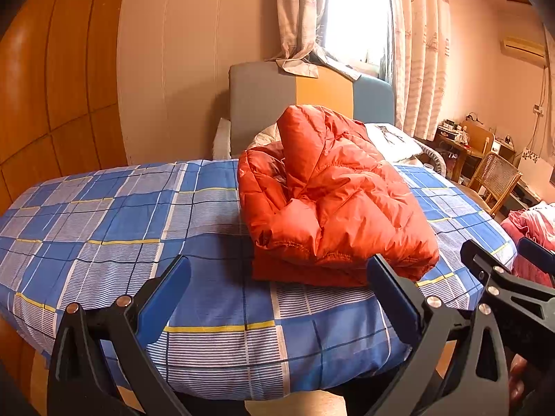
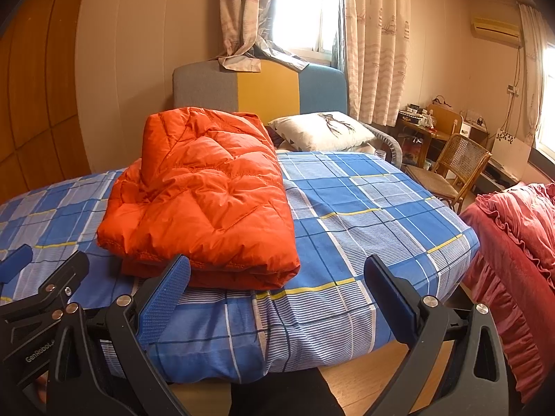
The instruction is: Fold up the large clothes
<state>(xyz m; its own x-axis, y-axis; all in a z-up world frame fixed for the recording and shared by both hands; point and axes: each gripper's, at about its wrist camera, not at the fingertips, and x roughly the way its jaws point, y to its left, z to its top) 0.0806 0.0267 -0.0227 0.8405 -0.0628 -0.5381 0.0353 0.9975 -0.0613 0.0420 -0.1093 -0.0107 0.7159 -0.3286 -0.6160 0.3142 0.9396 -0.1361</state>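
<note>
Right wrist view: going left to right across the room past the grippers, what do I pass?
Orange down jacket, folded on the checked bed → white pillow → wicker chair → red ruffled bedding.

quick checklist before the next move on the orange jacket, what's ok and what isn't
1. Orange jacket folded into a compact stack on the bed: ok.
2. Stack neat: not ok, a puffy part stands up at the far end and the layers sit uneven.
3. Left gripper open and empty: ok.
4. Right gripper open and empty: ok.
5. Both grippers clear of the jacket, near the foot of the bed: ok.
6. Pillow clear of the jacket: cannot tell, their edges overlap in both views.
</note>
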